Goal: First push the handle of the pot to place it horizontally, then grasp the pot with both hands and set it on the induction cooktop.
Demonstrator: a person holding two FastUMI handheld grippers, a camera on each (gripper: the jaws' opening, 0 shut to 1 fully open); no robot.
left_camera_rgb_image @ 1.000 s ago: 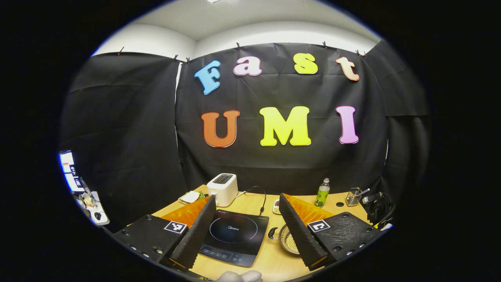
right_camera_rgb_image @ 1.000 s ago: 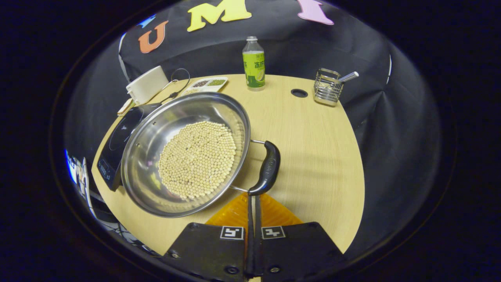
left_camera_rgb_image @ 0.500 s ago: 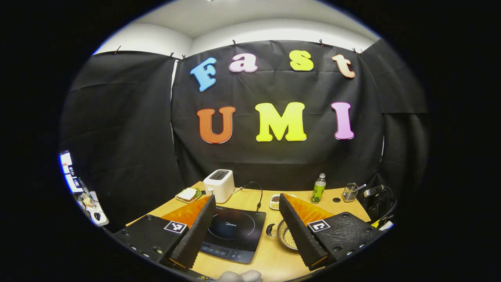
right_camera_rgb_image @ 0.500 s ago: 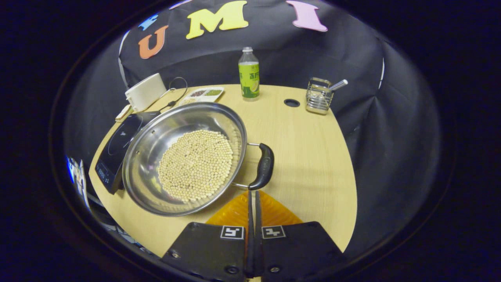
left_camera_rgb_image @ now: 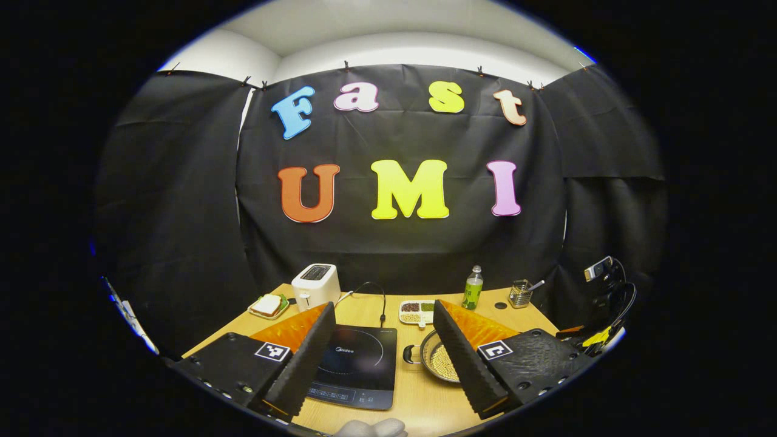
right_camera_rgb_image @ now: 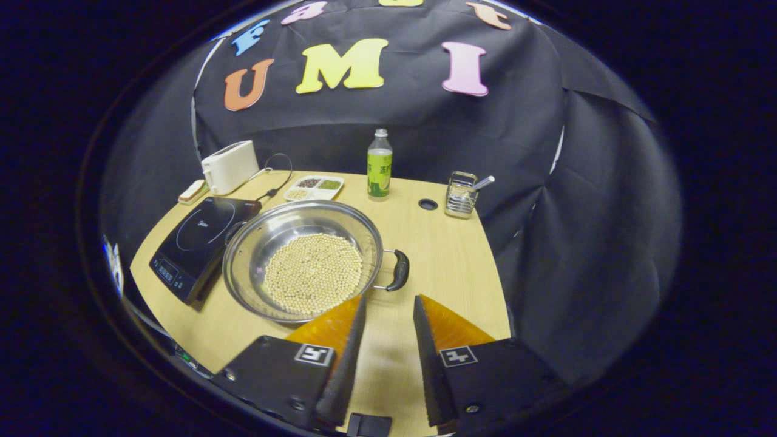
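Beside cooktop [right_camera_rgb_image: 200, 243], pot [right_camera_rgb_image: 303, 267], right gripper [right_camera_rgb_image: 388, 328] parted, empty

The induction cooktop [left_camera_rgb_image: 358, 364] carries a small brand word at the centre of its cooking ring, which seems to read "Midea" in the left gripper view and is blurred in the right gripper view. Each finger of the left gripper [left_camera_rgb_image: 384, 358] and of the right gripper [right_camera_rgb_image: 385, 358] bears a square black-and-white marker with no words or numbers. The bottle [right_camera_rgb_image: 379, 165] has a green label with print too small to make out
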